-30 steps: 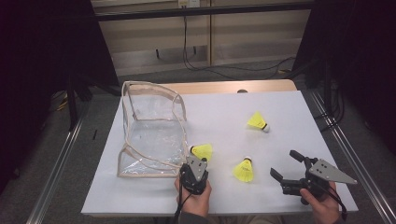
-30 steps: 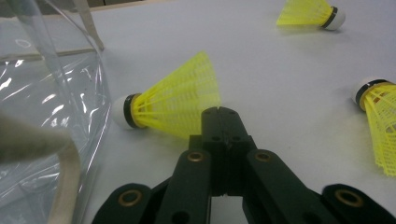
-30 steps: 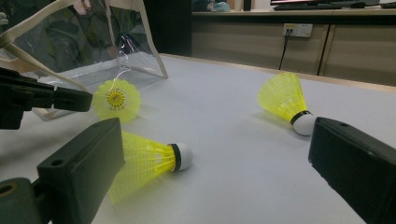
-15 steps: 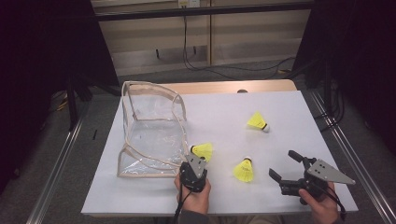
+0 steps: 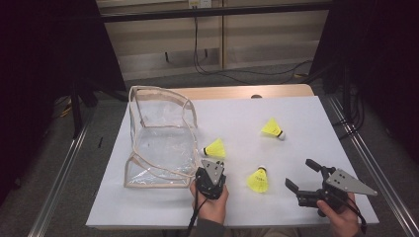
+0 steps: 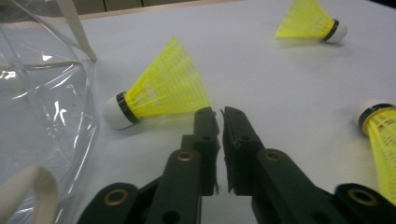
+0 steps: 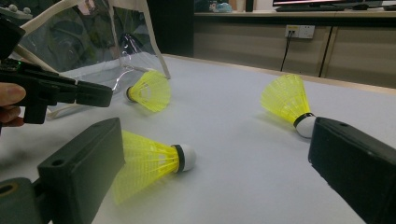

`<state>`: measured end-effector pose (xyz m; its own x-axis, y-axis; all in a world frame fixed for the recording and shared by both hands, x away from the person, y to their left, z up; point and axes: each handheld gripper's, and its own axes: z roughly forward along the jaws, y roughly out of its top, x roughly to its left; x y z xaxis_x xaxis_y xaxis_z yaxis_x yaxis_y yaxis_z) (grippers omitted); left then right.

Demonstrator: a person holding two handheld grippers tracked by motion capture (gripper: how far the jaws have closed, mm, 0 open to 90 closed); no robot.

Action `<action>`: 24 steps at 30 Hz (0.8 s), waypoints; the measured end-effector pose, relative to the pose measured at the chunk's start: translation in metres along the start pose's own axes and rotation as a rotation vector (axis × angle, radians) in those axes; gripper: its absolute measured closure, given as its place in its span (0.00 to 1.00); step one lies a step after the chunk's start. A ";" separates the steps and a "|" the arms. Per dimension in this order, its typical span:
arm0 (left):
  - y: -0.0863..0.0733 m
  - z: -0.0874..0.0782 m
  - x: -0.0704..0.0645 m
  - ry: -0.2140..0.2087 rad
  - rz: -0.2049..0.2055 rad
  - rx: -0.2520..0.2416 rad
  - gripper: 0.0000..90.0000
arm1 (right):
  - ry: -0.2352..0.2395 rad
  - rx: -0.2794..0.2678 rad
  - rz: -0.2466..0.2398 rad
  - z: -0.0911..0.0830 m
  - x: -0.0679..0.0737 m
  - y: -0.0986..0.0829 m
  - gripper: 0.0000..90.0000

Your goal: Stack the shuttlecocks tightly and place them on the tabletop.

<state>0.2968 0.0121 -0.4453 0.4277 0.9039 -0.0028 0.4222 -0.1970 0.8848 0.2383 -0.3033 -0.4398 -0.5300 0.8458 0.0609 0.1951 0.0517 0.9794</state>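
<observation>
While the left gripper (image 5: 212, 165) is resting low on the white table (image 5: 306, 123), its jaws are sitting almost together with only a narrow slit between them and nothing in it. In the left gripper view the same tips (image 6: 218, 113) are pointing at the nearest shuttlecock (image 6: 161, 88), which is lying on its side just ahead of them, its white cork turned toward the clear bag (image 6: 42, 116) and its yellow skirt flaring toward the jaw tips; whether the tips are touching the skirt cannot be told. In the high view this shuttlecock (image 5: 215, 148) is lying just beside the open mouth of the clear bag (image 5: 160, 133), outside it. The bag is standing at the left half of the table, its cream-edged opening facing the shuttlecocks.

The right gripper (image 5: 302, 175) is hovering near the front right of the table with its jaws spread wide and holding nothing. A second shuttlecock (image 5: 258, 180) is lying between the two grippers, cork away from the person; in the right gripper view it (image 7: 149, 161) is lying just past the left-hand jaw. A third shuttlecock (image 5: 272, 128) is lying farther back on the table, well apart from both grippers, with its cork pointing right.
</observation>
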 end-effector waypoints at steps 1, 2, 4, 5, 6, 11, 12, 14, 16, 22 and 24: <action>0.000 0.000 0.000 0.000 0.000 0.000 0.88 | 0.000 0.000 0.000 0.000 0.000 0.000 0.03; 0.001 0.000 -0.001 -0.007 -0.003 -0.003 0.84 | 0.000 -0.002 -0.002 0.000 0.000 0.000 0.03; 0.007 0.001 -0.003 -0.016 -0.010 -0.010 0.80 | 0.001 -0.004 -0.001 0.000 -0.001 0.000 0.04; 0.007 0.001 -0.003 -0.016 -0.010 -0.010 0.77 | 0.001 -0.004 -0.001 0.000 -0.001 0.000 0.04; 0.012 0.002 -0.004 -0.016 -0.022 -0.012 0.73 | 0.000 -0.004 -0.001 0.000 -0.001 0.000 0.04; 0.025 0.006 -0.007 -0.024 -0.044 -0.011 0.60 | -0.003 -0.005 -0.003 0.000 -0.001 0.000 0.04; 0.027 0.008 -0.008 -0.025 -0.048 -0.010 0.57 | -0.002 -0.005 -0.003 -0.001 -0.001 0.000 0.04; 0.031 0.011 -0.011 -0.025 -0.056 -0.015 0.51 | -0.004 -0.005 -0.005 -0.001 -0.001 0.000 0.04; 0.035 0.015 -0.012 -0.018 -0.061 -0.023 0.49 | -0.004 -0.006 -0.002 -0.001 -0.001 0.000 0.04; 0.049 0.026 -0.010 0.008 -0.079 -0.023 0.36 | -0.002 -0.011 -0.001 -0.001 -0.002 0.000 0.04; 0.050 0.028 -0.009 0.012 -0.084 -0.020 0.33 | -0.003 -0.007 0.001 -0.002 -0.002 0.000 0.04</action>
<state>0.3366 -0.0166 -0.4138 0.3821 0.9213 -0.0721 0.4402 -0.1128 0.8908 0.2381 -0.3061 -0.4392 -0.5274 0.8474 0.0615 0.1898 0.0469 0.9807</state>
